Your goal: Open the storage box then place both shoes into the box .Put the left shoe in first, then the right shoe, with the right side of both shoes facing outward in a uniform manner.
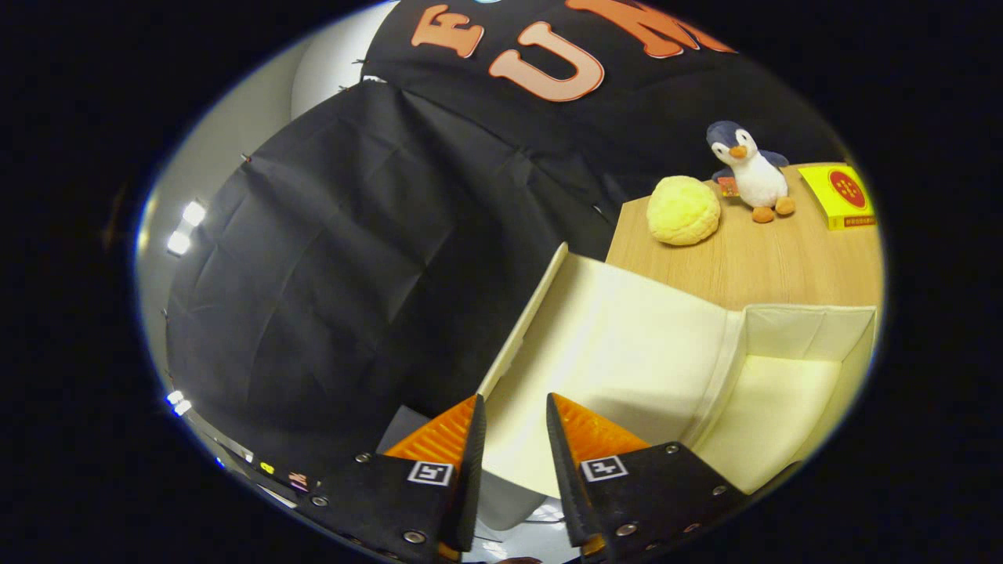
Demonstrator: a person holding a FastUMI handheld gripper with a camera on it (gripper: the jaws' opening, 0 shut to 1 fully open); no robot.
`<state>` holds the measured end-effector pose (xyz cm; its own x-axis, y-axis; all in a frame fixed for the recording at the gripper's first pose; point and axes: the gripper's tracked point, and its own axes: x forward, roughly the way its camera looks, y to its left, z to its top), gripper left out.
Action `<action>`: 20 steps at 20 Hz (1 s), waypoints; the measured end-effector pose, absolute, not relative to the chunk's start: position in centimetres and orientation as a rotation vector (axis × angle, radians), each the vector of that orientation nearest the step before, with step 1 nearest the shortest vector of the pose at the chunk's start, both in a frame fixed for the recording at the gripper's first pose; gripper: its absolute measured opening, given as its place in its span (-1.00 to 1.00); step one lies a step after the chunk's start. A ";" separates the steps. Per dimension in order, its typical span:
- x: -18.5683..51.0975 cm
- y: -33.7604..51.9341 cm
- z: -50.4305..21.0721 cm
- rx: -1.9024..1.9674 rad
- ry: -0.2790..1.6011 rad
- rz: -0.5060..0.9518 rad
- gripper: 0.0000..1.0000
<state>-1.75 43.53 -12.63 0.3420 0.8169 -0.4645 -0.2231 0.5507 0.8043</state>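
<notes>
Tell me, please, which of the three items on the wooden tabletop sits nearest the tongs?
The round yellow plush; the penguin toy and yellow box lie farther beyond the open tongs.

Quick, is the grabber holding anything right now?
Gripper: fingers parted around the raised cream fabric lid of the cream storage box; whether they press on it cannot be told.

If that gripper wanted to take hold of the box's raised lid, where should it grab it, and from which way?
Probably the lid's free edge, the thin pale rim farthest from the fold joining it to the storage box. That rim is slim enough to fit between the fingers, and it lies just ahead of the open gripper. Coming straight forward from the cloth-wall side, one finger on each face, looks simplest.
</notes>
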 end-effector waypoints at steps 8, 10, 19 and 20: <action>-2.5 34.5 -15.9 0.537 0.961 0.604 0.52; -3.1 30.8 -16.9 0.489 0.953 0.553 0.52; -6.4 14.4 -22.9 0.262 0.960 0.259 0.74; -7.4 13.0 -24.1 0.233 0.986 0.231 0.74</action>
<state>-7.39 12.98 -24.10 0.5320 0.2966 -0.7930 -0.0872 0.9508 0.2972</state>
